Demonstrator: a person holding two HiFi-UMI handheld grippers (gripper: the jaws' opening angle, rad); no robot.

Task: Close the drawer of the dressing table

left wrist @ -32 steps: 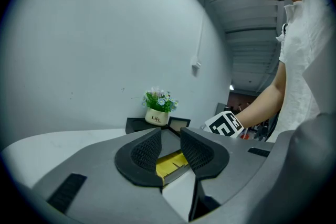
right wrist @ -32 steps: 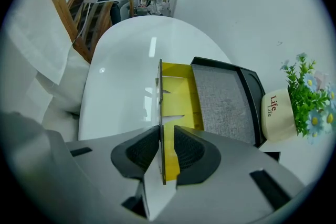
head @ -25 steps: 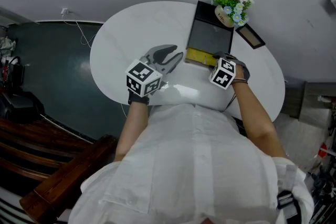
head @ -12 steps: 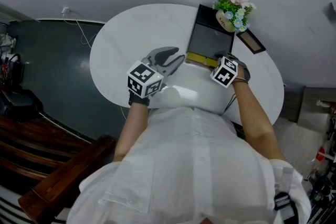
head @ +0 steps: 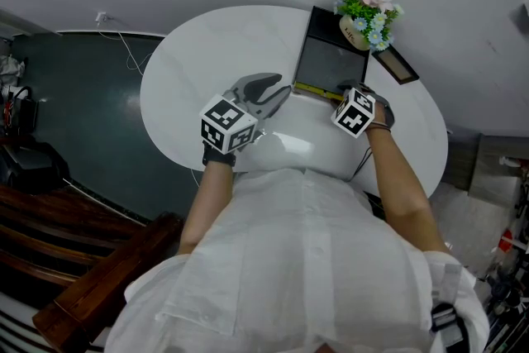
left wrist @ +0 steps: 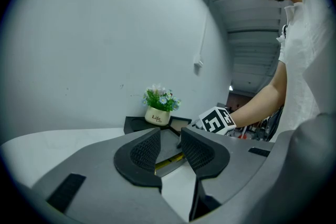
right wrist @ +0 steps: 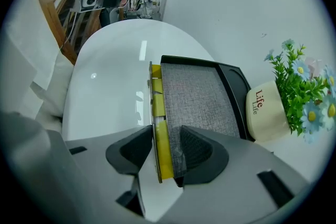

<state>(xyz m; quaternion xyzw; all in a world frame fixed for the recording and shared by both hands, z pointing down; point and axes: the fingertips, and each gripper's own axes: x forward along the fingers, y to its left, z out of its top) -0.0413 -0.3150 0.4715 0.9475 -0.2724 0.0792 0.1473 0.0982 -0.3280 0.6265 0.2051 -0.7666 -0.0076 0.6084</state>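
Drawer front (right wrist: 159, 113) is clamped by my right gripper (right wrist: 167, 138), whose jaws just closed on it; my left gripper (left wrist: 170, 136) hangs released.

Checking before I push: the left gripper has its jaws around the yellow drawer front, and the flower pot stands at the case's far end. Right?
Wrong gripper. The right gripper view shows the right gripper with its jaws, just been closing, around the yellow drawer front; the left gripper holds nothing. The flower pot does stand at the case's far end.
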